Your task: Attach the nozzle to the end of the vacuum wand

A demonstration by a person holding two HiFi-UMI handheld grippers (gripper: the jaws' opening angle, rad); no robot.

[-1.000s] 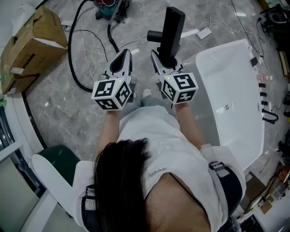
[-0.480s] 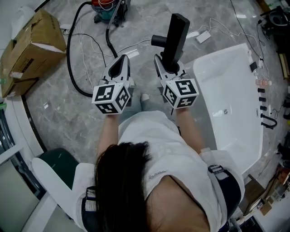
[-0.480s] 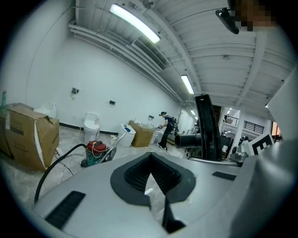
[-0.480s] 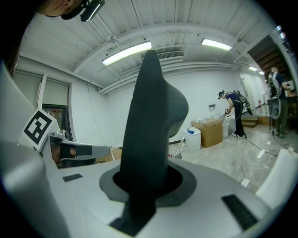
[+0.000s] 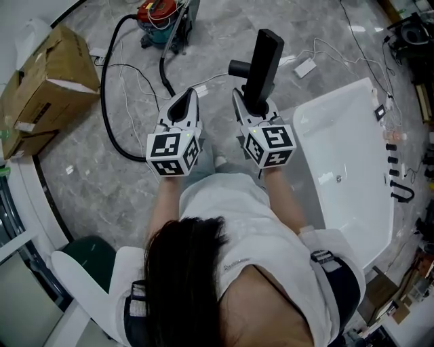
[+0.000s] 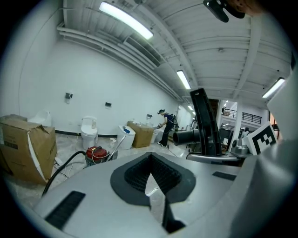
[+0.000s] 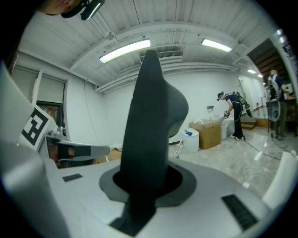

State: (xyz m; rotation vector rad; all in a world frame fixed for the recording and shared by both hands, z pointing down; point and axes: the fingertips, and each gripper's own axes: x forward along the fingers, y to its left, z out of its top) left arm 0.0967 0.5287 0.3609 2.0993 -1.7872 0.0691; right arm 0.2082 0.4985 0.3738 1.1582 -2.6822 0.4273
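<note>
My right gripper (image 5: pixel 252 101) is shut on a black vacuum nozzle (image 5: pixel 261 61), which stands up out of the jaws with a short round stub on its left side. In the right gripper view the nozzle (image 7: pixel 149 121) fills the gap of that gripper (image 7: pixel 142 186). Just left of it, my left gripper (image 5: pixel 187 96) is shut with nothing in it; its pads (image 6: pixel 160 173) meet. The red vacuum canister (image 5: pixel 157 13) with its metal wand (image 5: pixel 182 19) and black hose (image 5: pixel 108 88) lies on the floor ahead, well apart from both grippers. It also shows as the canister (image 6: pixel 96 153) in the left gripper view.
A cardboard box (image 5: pixel 47 74) sits on the floor at the left. A white bathtub (image 5: pixel 346 149) lies at the right. Thin white cables and an adapter (image 5: pixel 305 49) trail over the grey floor ahead. A toilet (image 6: pixel 88 132) stands by the far wall.
Both grippers have moved forward together toward the vacuum, the nozzle still in the right one. The canister has come further into view at the top.
</note>
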